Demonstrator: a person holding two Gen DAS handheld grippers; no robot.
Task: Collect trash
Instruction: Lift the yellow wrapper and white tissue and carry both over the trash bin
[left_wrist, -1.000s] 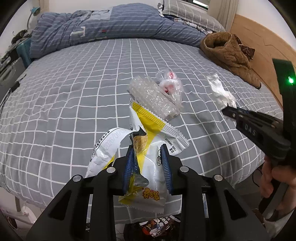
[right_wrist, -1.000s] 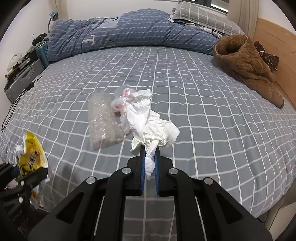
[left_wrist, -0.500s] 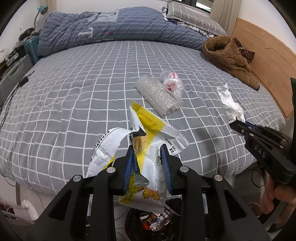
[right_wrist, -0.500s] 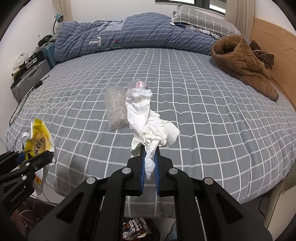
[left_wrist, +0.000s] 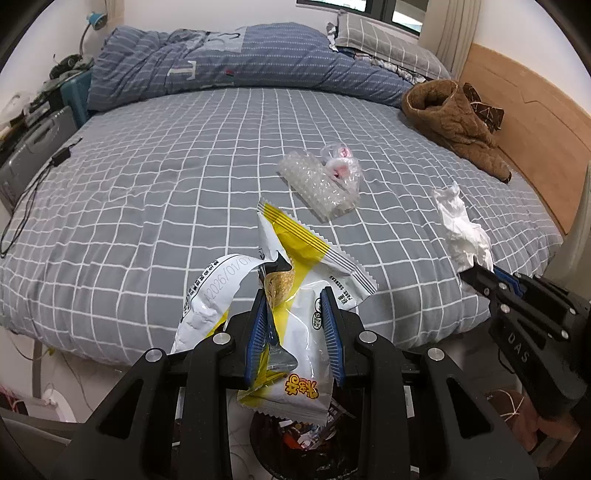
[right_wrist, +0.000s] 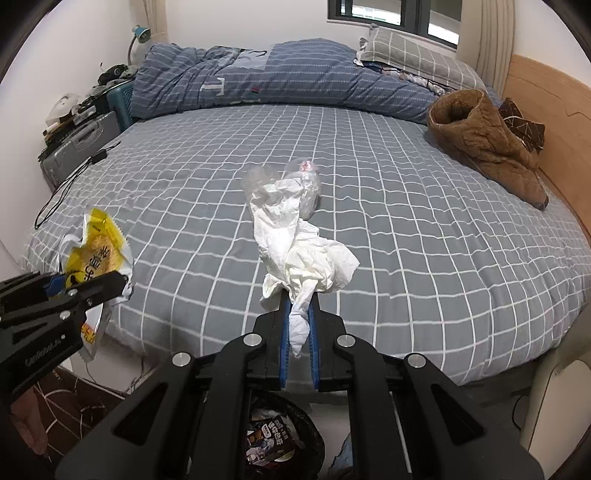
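Both grippers are loaded, the left gripper (left_wrist: 293, 328) clamped on a snack wrapper (left_wrist: 295, 295), the right gripper (right_wrist: 298, 332) on a tissue (right_wrist: 295, 240); each should be released squarely over what seems a bin (right_wrist: 280, 443) below.

- Even, soft indoor light falls across the bed (left_wrist: 184, 184), casting faint shadows.
- Fisheye curvature bends the edges; black vignetting fills the corners.
- Focus is sharp throughout.

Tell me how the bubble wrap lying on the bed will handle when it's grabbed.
The bubble wrap looks thin and clear, so it is probably very light and floppy. Its bubbled surface may squash and slip between the pads. It touches the small clear bag, which might drag along.
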